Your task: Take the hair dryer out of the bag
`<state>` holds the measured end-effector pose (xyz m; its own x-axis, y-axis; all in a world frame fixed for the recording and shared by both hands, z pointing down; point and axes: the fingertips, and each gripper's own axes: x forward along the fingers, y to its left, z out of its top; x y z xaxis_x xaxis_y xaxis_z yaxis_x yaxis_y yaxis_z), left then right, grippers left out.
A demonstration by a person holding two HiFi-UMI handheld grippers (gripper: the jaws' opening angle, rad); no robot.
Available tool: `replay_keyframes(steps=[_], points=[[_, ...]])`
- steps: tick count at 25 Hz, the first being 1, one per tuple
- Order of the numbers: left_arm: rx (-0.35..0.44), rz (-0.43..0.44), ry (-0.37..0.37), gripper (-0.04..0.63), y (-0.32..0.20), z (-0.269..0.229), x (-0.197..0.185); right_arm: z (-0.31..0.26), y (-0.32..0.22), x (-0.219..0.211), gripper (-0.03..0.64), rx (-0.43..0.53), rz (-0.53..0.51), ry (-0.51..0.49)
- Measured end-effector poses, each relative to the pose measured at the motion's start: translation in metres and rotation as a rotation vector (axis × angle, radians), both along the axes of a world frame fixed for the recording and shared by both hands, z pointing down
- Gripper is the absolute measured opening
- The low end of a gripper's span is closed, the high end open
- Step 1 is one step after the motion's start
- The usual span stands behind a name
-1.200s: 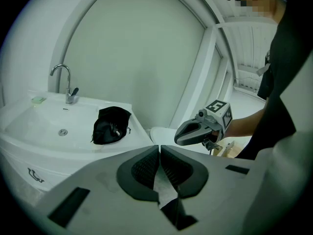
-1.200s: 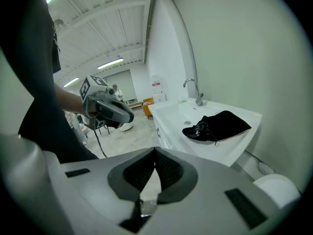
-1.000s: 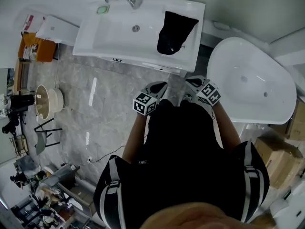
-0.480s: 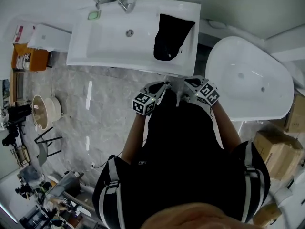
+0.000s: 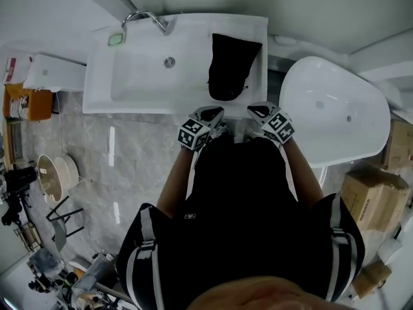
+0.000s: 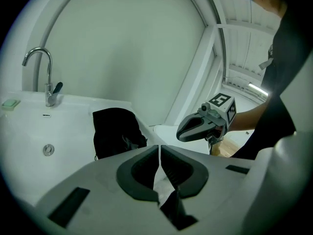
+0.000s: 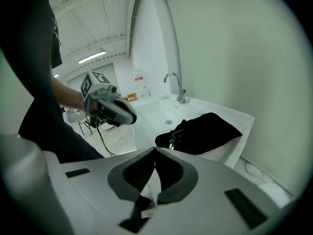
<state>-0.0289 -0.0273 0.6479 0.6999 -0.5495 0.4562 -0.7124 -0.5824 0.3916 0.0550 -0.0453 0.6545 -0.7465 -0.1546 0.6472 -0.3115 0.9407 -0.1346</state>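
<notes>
The black bag (image 5: 229, 66), soft limp fabric, lies on the flat right ledge of the glossy white washbasin (image 5: 139, 86), at the upper centre of the head view. Its rounded end points toward you. You cannot see the hair dryer; only a dark tangle shows at that end. The rectangular bowl has a round metal drain (image 5: 169, 62) and a curved chrome tap (image 5: 145, 18). Your left claw (image 5: 215, 113) and right claw (image 5: 258, 109) hover at the basin's near edge, each pressed together, pinching nothing.
</notes>
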Motion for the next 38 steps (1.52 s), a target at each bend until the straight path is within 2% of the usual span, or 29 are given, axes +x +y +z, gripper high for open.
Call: replay_keyframes(steps=[5,10,15,22,24,26,28,29,30,31,32,36,38], points=[[-0.004,0.054,-0.003,0.021,-0.016,0.003,-0.018,-0.003,-0.02,-0.015,0.058,0.019,0.047,0.023],[-0.021,0.048,0.011,0.021,-0.029,0.01,-0.027,-0.003,-0.039,-0.022,0.059,0.03,0.077,0.038],[-0.025,0.028,0.032,0.021,-0.038,0.017,-0.031,0.01,-0.057,-0.028,0.064,0.06,0.069,0.093],[-0.064,0.005,0.039,0.021,-0.05,0.028,-0.031,0.033,-0.085,-0.043,0.131,0.036,0.024,0.147],[-0.081,0.005,0.036,0.021,-0.052,0.031,-0.031,0.044,-0.089,-0.046,0.162,0.025,0.008,0.179],[-0.091,0.001,0.04,0.021,-0.056,0.033,-0.029,0.057,-0.093,-0.046,0.163,0.032,-0.014,0.227],[-0.098,-0.001,0.039,0.021,-0.061,0.035,-0.026,0.076,-0.101,-0.041,0.165,0.064,-0.047,0.323],[-0.1,0.0,0.037,0.021,-0.062,0.036,-0.025,0.084,-0.104,-0.038,0.151,0.089,-0.068,0.383],[-0.103,0.001,0.036,0.021,-0.063,0.037,-0.023,0.089,-0.106,-0.036,0.106,0.112,-0.083,0.427],[-0.108,0.003,0.034,0.021,-0.064,0.039,-0.02,0.09,-0.108,-0.034,0.074,0.119,-0.083,0.437],[-0.117,0.007,0.031,0.021,-0.065,0.043,-0.016,0.087,-0.11,-0.034,0.069,0.095,-0.062,0.413],[-0.139,0.008,0.002,0.021,-0.078,0.05,-0.004,0.07,-0.12,-0.034,0.069,-0.125,0.121,0.21],[-0.137,0.003,-0.015,0.021,-0.088,0.049,0.002,0.066,-0.126,-0.028,0.069,-0.176,0.182,0.156]])
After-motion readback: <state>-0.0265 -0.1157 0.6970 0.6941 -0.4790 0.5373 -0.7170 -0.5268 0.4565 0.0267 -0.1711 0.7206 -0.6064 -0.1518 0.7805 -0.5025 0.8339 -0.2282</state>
